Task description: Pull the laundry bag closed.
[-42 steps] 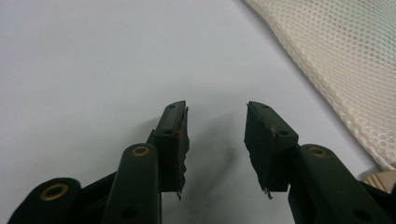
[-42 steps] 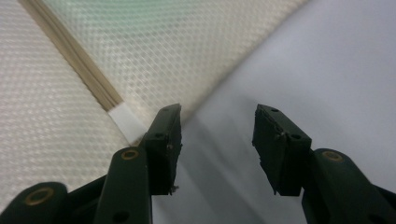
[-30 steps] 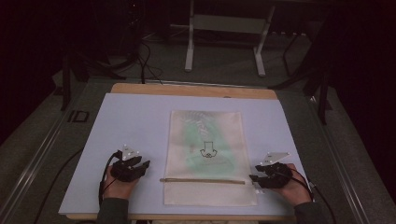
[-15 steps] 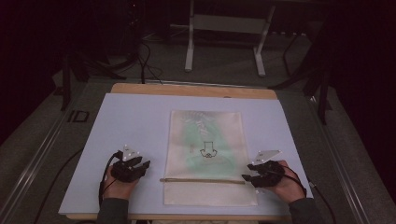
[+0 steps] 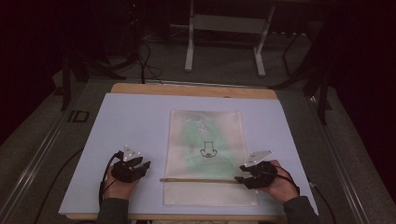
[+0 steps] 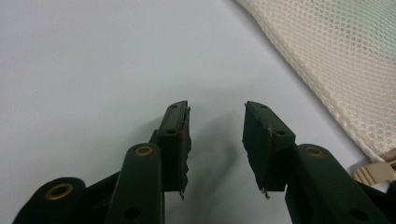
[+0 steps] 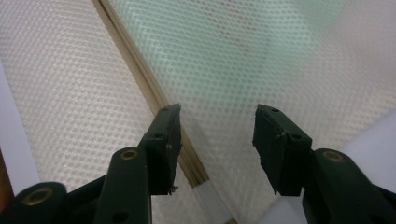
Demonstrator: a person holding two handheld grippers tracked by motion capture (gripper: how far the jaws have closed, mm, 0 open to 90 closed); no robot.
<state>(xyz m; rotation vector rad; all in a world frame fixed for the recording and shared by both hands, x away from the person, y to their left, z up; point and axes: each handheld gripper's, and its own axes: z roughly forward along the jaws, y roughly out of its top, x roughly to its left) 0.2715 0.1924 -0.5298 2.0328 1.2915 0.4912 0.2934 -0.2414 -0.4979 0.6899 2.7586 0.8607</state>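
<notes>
1. A white table (image 5: 140, 121) bears everything
2. A cream mesh bag (image 5: 205, 140) lies flat at its middle, a green garment inside, its tan zipper (image 5: 201, 180) running across near the person's edge
3. The right gripper (image 5: 243, 176) sits at the zipper's right end, jaws spread over the mesh, clasping nothing
4. The left gripper (image 5: 142, 167) rests left of the bag, jaws apart, empty

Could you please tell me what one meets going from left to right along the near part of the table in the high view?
Left gripper → mesh bag → right gripper.
</notes>
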